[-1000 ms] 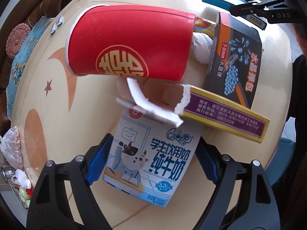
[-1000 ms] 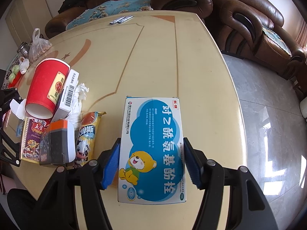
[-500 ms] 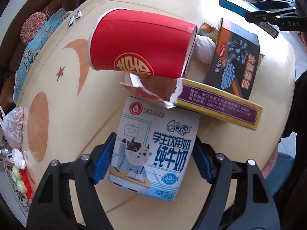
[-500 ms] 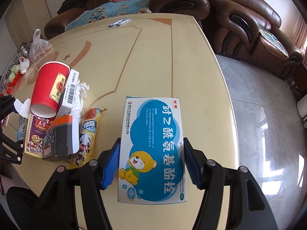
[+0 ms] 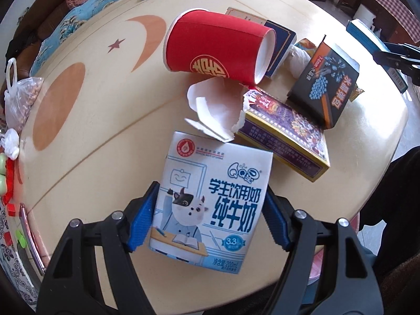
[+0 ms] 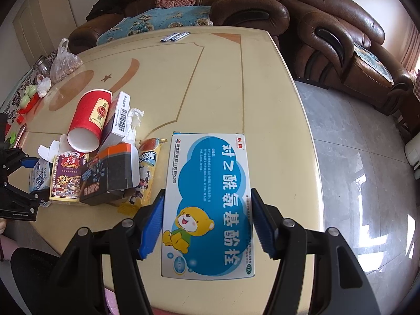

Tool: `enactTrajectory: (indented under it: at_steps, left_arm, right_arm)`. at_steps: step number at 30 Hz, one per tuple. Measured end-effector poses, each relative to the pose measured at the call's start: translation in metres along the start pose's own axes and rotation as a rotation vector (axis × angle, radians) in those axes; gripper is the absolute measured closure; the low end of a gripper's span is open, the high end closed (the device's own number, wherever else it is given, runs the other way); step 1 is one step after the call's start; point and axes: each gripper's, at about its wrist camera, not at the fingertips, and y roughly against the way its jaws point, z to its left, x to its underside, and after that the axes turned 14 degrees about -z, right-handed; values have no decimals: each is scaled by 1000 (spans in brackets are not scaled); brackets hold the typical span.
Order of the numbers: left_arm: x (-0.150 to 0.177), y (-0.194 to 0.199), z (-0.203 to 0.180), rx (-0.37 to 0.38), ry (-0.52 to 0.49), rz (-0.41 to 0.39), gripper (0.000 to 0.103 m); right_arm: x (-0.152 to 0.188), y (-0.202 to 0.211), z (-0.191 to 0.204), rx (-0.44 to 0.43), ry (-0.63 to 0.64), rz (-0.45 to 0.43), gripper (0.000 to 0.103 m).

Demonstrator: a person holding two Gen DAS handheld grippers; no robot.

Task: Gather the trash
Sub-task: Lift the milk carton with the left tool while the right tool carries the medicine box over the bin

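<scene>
My left gripper (image 5: 210, 215) is shut on a white and blue milk carton (image 5: 210, 199) and holds it above the beige table (image 5: 105, 120). My right gripper (image 6: 207, 223) is shut on a flat blue and white medicine box (image 6: 208, 204) with a cartoon bear, held over the table's near edge. A red paper cup (image 5: 218, 50) lies on its side beyond the carton; it also shows in the right wrist view (image 6: 89, 120). Beside the cup lie a torn purple and yellow box (image 5: 286, 134), a black box (image 5: 328, 84), a crumpled tissue (image 5: 299, 57) and a yellow snack wrapper (image 6: 147, 165).
A plastic bag of nuts (image 5: 21, 99) and small toys sit at the table's left edge. Two small sachets (image 6: 176, 36) lie at the far edge. Brown leather sofas (image 6: 328, 42) stand behind the table, with grey tiled floor (image 6: 354, 157) on the right.
My left gripper has lifted and pulled back with the milk carton, away from the cup and boxes. My right gripper still holds the medicine box and has shifted slightly.
</scene>
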Motion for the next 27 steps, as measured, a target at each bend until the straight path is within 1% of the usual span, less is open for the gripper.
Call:
enactTrajectory:
  at_steps: [1, 5, 9, 12, 14, 18, 19, 20, 25, 27]
  left_arm:
    - [1, 1, 2, 3, 13, -1, 30]
    - [7, 9, 9, -23, 62, -20, 30]
    - [12, 14, 17, -8, 119, -31, 30]
    - [15, 22, 19, -17, 149, -48, 31]
    - [11, 29, 24, -17, 169, -63, 31]
    - [13, 55, 19, -36, 210, -88, 30]
    - [15, 62, 16, -31, 216, -95, 30]
    - [16, 68, 13, -43, 222, -103, 30]
    - [27, 87, -5, -58, 233, -108, 30]
    - [31, 93, -14, -75, 225, -110, 30]
  right_arm:
    - [1, 2, 1, -1, 0, 0, 43]
    - [5, 12, 6, -6, 4, -5, 43]
    - [10, 24, 12, -9, 11, -11, 43]
    - [13, 35, 17, -13, 20, -19, 43]
    - [15, 44, 20, -15, 29, -27, 43]
    - [17, 63, 29, -26, 45, -46, 43]
    - [19, 68, 33, -32, 49, -50, 43]
    - [20, 73, 35, -38, 53, -54, 43]
    - [32, 97, 51, -66, 92, -69, 43]
    - [37, 107, 56, -77, 104, -76, 43]
